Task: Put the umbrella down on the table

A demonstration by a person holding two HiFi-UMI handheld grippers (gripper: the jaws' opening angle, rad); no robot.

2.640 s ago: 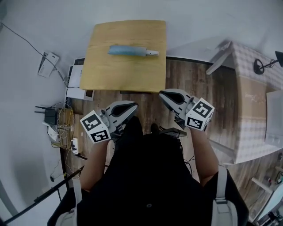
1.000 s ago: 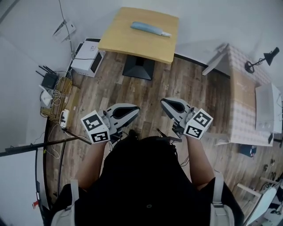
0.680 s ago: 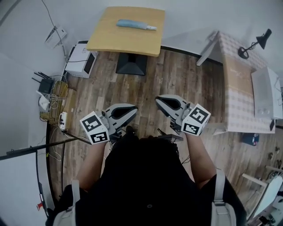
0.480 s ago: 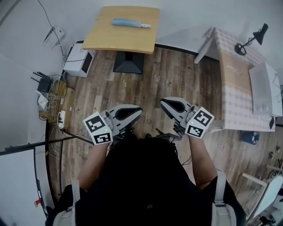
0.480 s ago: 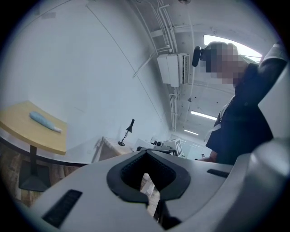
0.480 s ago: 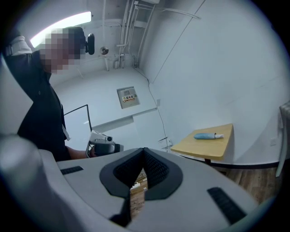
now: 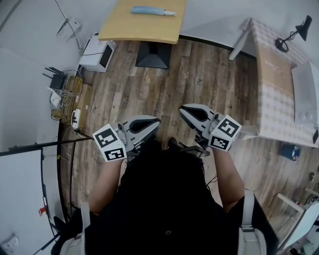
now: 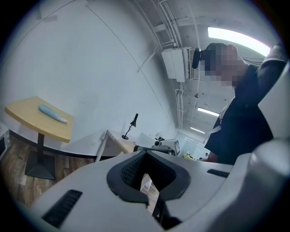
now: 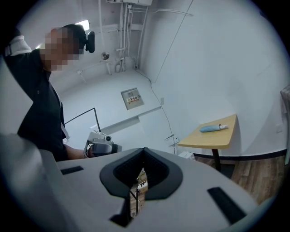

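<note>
The wooden floor (image 7: 199, 84) fills the middle of the head view. The yellow surface (image 7: 142, 27) stands at the top edge, left of centre, on a dark foot. The folded light-blue umbrella (image 7: 152, 10) lies flat on it near its far side. Its long axis runs left to right across the frame and its white end points right.

The left claw (image 7: 153, 122) and right claw (image 7: 184, 110) sit low in the centre of that frame, well apart from the umbrella, with bare floor between.

In the left gripper view the umbrella (image 8: 53, 113) is at mid-left on the surface (image 8: 27, 113), far beyond the left claw (image 8: 146, 155), whose jaws are pressed together on nothing.

In the right gripper view the umbrella (image 9: 213, 128) lies at mid-right on the surface (image 9: 206, 139). The right claw (image 9: 144, 152) is likewise closed and empty.
</note>
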